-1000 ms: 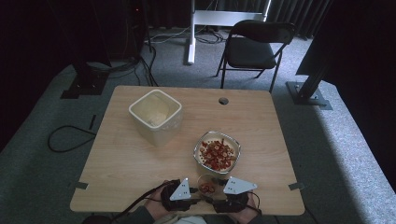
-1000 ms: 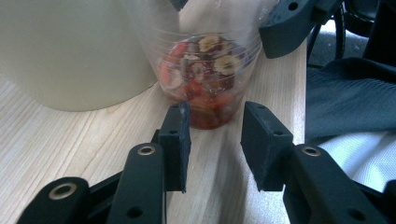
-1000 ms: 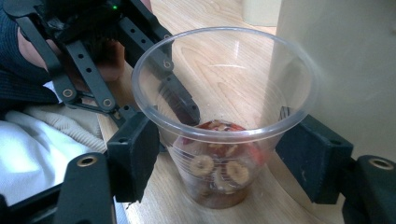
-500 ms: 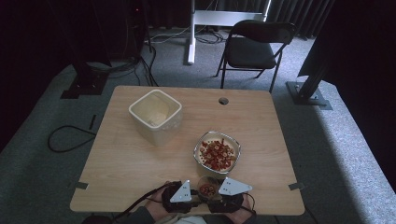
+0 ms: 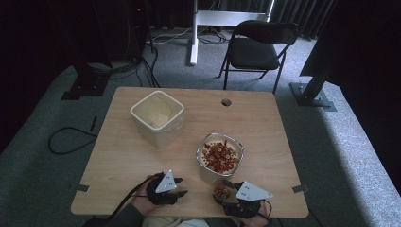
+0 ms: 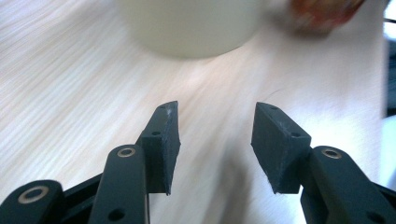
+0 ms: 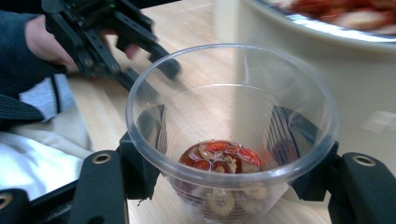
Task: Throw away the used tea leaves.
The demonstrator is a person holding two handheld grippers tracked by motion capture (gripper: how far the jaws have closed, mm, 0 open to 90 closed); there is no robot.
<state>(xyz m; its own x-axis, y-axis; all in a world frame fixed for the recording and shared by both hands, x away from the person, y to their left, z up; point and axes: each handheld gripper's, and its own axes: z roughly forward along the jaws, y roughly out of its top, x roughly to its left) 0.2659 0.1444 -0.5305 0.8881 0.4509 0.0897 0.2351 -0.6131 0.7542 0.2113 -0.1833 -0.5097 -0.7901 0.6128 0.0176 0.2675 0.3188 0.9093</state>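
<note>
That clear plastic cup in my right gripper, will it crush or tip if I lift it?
The clear cup looks thin-walled, so it probably flexes under a hard squeeze from the right gripper. Only a shallow layer of red slices sits inside, so it is likely light. Being open-topped, tilting could spill them.

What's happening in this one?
A person at a table holds a gripper in each hand. The right gripper is shut on a clear plastic cup with a small amount of red and pale slices at its bottom, just in front of a bowl full of the same slices. The left gripper is open and holds nothing, hovering over bare wood near the front edge. A pale square tub stands farther back.
</note>
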